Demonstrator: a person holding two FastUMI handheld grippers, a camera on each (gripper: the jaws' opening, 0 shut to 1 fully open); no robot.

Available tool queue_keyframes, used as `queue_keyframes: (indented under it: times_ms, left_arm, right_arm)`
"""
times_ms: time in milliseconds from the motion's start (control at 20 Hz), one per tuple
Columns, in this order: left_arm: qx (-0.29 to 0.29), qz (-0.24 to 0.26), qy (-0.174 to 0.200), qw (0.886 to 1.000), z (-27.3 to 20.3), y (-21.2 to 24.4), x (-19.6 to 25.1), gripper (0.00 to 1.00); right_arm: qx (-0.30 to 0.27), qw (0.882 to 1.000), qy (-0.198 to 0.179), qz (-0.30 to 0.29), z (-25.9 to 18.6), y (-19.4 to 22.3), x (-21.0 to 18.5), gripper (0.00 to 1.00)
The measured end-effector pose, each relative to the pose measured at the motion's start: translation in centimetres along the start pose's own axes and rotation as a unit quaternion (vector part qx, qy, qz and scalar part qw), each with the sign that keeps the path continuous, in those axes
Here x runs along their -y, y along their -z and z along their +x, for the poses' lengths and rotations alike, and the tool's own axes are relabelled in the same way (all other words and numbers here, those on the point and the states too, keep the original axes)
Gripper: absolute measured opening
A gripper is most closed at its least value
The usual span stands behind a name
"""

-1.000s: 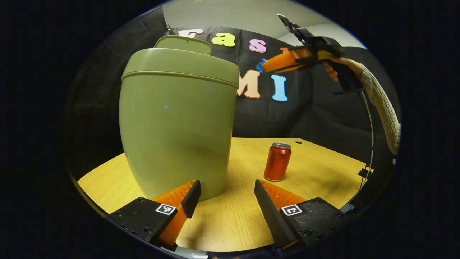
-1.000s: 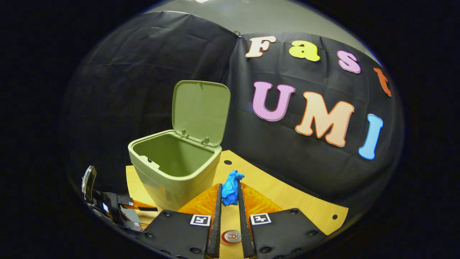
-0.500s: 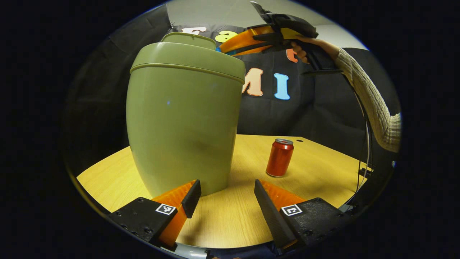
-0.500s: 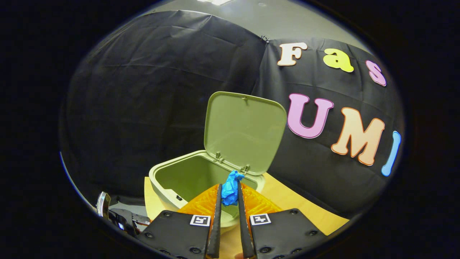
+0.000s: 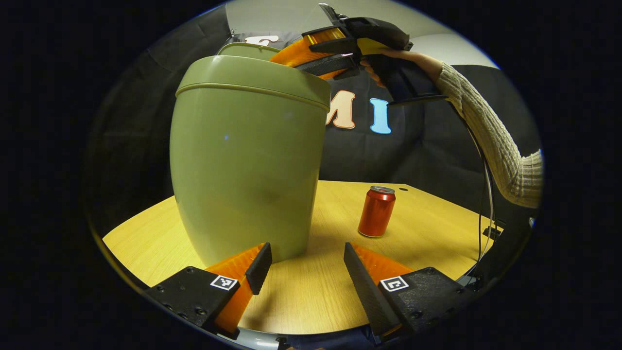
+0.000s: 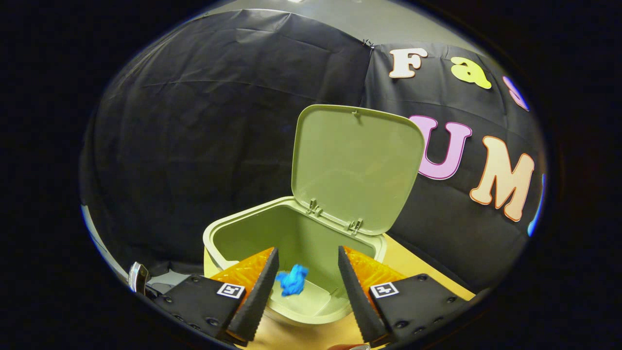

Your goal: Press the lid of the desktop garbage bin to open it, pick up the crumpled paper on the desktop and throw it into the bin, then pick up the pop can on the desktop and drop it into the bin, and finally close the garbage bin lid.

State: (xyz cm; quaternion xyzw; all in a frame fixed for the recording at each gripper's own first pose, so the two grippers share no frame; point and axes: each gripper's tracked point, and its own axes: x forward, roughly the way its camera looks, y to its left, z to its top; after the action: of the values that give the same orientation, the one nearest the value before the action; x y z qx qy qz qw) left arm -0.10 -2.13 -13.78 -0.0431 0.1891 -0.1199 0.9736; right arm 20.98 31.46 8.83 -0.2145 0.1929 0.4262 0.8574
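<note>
Wood-grain desk (image 5: 311,291), smooth rounded bin (image 5: 245,160), crumpled paper (image 6: 292,281) inside

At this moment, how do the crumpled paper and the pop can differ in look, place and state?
The crumpled paper is blue and shapeless; the pop can is a red, smooth cylinder. The paper is inside the open garbage bin, between the right gripper's spread fingers, which do not touch it; the can stands upright on the desktop, beside the bin. The paper's step looks done; the can's is not yet begun. Neither is gripped.
</note>
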Motion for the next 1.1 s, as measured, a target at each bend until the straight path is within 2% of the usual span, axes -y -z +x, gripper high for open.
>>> queue_keyframes:
  times_ms: [150,200,300,450,550,600,700,750,800,900,1100]
  left_arm:
    - [0.0,0.003,0.01,1.0,-0.2,-0.2,0.2,0.91]
    - [-0.001,0.004,0.014,1.0,-0.4,-0.3,0.3,0.91]
    - [-0.001,0.008,0.021,1.0,-0.7,-0.5,0.4,0.91]
    - [0.001,0.016,0.032,0.999,-1.0,-1.2,1.1,0.91]
    - [0.0,0.022,0.042,0.999,-0.7,-1.7,1.9,0.91]
    - [0.001,0.027,0.047,0.999,0.2,-2.1,2.8,0.91]
    - [0.003,0.037,0.059,0.998,1.1,-2.6,4.4,0.91]
    - [0.004,0.041,0.065,0.997,1.3,-2.9,5.1,0.91]
    - [0.005,0.044,0.072,0.996,1.7,-3.3,5.5,0.91]
    - [0.002,0.047,0.086,0.995,2.5,-3.0,6.8,0.91]
    - [0.0,0.063,0.104,0.993,4.6,-4.0,8.8,0.91]
  right_arm:
    - [0.008,1.0,0.008,-0.001,-0.4,-0.4,0.7,1.0]
    - [0.012,1.0,0.016,-0.003,-0.8,-0.6,1.1,0.96]
    - [0.02,0.999,0.035,-0.009,-1.7,-0.7,2.1,1.0]
    - [0.032,0.998,0.06,-0.007,-4.1,-0.5,3.8,0.96]
    - [0.036,0.996,0.077,-0.003,-6.0,0.3,5.0,0.98]
    - [0.037,0.995,0.089,0.0,-7.1,0.9,5.8,0.95]
    - [0.036,0.992,0.119,0.007,-9.5,2.4,7.8,0.99]
    - [0.035,0.99,0.133,0.011,-10.8,3.4,8.7,0.96]
    - [0.034,0.988,0.147,0.016,-12.2,4.3,9.5,0.98]
    - [0.031,0.984,0.172,0.029,-15.0,6.3,11.1,0.96]
    - [0.03,0.973,0.22,0.059,-20.3,10.7,13.7,0.98]
